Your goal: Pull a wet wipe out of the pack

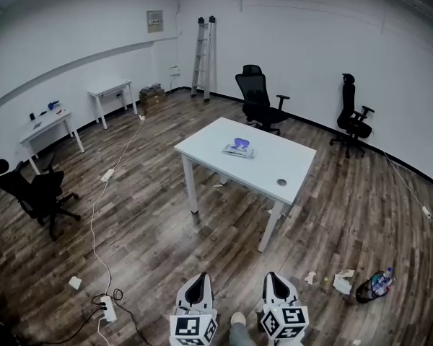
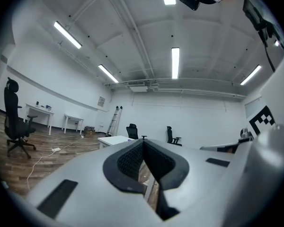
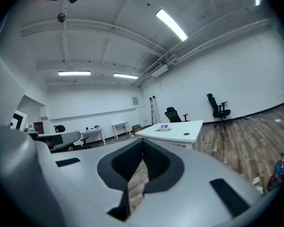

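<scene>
The wet wipe pack (image 1: 238,148), flat with a purple-blue top, lies near the middle of the white table (image 1: 274,166), far ahead of me. In the right gripper view the pack (image 3: 164,128) is a small shape on the table (image 3: 182,129) in the distance. Both grippers are low at the bottom edge of the head view, well short of the table. My left gripper (image 1: 199,280) (image 2: 143,142) has its jaws closed tip to tip with nothing between them. My right gripper (image 1: 274,277) (image 3: 143,141) is likewise shut and empty.
Black office chairs stand behind the table (image 1: 260,101), at the right wall (image 1: 352,117) and at the left (image 1: 32,191). A ladder (image 1: 204,47) leans at the back wall. A power strip (image 1: 108,308) with a cable, a bottle (image 1: 379,282) and crumpled paper (image 1: 343,282) lie on the floor.
</scene>
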Available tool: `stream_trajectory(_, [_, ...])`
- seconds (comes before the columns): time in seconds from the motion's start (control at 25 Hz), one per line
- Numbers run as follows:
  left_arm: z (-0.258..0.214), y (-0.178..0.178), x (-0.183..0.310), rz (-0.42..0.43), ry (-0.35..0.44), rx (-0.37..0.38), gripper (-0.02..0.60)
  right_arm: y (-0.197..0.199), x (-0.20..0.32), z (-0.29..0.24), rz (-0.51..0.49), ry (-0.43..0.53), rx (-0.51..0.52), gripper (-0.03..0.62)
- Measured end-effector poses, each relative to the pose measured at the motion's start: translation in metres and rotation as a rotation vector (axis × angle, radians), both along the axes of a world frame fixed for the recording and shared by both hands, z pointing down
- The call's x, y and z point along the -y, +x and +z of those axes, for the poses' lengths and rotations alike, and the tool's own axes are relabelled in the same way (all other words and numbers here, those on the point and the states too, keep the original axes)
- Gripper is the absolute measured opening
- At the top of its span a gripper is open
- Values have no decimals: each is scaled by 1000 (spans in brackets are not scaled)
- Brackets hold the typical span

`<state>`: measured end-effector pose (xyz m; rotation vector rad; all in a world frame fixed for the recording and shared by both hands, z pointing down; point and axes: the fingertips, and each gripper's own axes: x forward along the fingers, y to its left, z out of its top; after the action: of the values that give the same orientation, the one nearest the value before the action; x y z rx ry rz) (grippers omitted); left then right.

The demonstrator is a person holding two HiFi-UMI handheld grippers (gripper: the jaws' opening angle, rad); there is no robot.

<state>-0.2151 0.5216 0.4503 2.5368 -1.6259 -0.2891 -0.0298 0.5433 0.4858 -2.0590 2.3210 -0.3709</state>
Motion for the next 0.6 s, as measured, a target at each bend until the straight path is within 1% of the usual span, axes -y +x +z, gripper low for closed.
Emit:
stream_trajectory(0.12, [-2,4,14,-5,6,-1,-3,2,14,3,-9,-6,13,8])
stream_trajectory(0.28, [0,11,33,-4,-9,2,-3,7,34,6,-15,-21,21,8])
stream_trajectory(0.6, [0,35,72,9,-19,19,-3,27,75,8,-16,-37,28,8])
